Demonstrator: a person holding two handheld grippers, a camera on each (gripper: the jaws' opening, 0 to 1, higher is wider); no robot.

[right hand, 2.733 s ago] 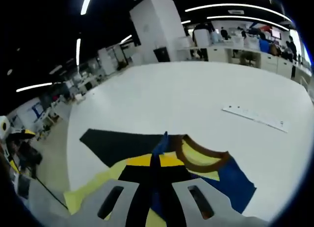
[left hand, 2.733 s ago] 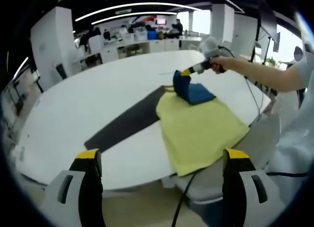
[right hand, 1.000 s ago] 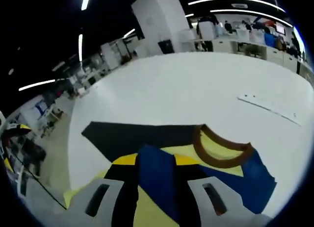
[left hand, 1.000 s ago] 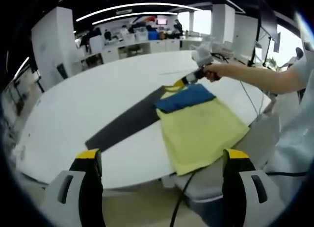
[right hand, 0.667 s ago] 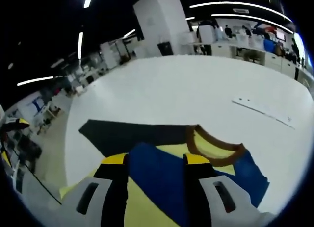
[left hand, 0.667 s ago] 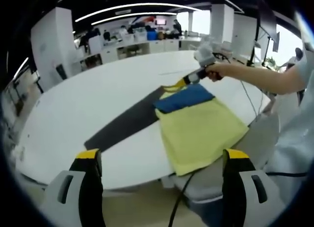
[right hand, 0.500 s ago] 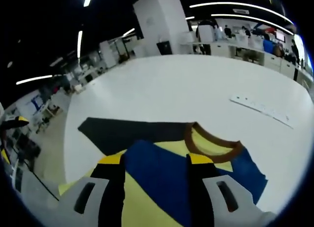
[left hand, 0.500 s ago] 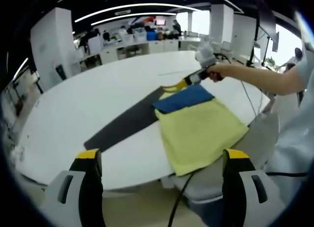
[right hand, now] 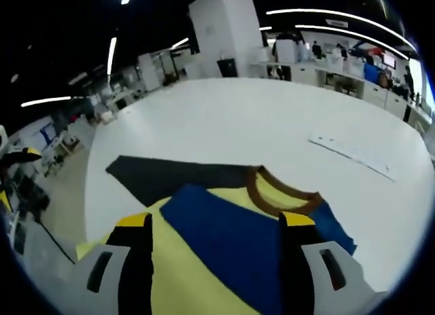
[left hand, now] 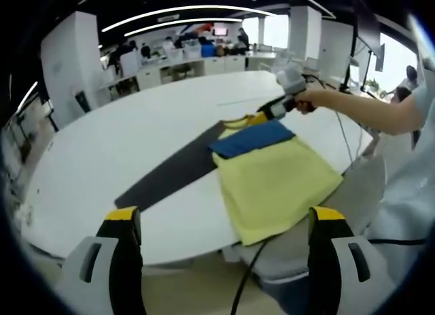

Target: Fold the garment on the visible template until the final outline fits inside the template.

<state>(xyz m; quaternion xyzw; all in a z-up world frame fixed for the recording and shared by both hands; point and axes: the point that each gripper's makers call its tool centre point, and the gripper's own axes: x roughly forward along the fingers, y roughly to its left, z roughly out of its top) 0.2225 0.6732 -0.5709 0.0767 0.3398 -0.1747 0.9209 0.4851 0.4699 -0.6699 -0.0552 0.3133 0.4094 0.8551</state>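
Both tongs gape wide and hold nothing: left tongs [left hand: 221, 243], right tongs [right hand: 214, 250]. Yellow shirt [left hand: 275, 182] with folded blue sleeve [right hand: 228, 243] lies beside dark template [left hand: 170, 172] on white tabletop [left hand: 122, 145].

Bright, even light from ceiling strip lights [left hand: 170, 10]; white table [right hand: 272, 118] near glare. Heavy fisheye bending at edges. Soft focus overall, window [left hand: 394, 63] blown out.

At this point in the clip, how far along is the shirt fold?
Done: the blue sleeve lies folded flat across the yellow shirt. In hand: nothing; the right gripper hovers open near the collar, and the left gripper waits open off the table. Left: the shirt hangs past the table edge, mostly off the dark template, so more folds remain.
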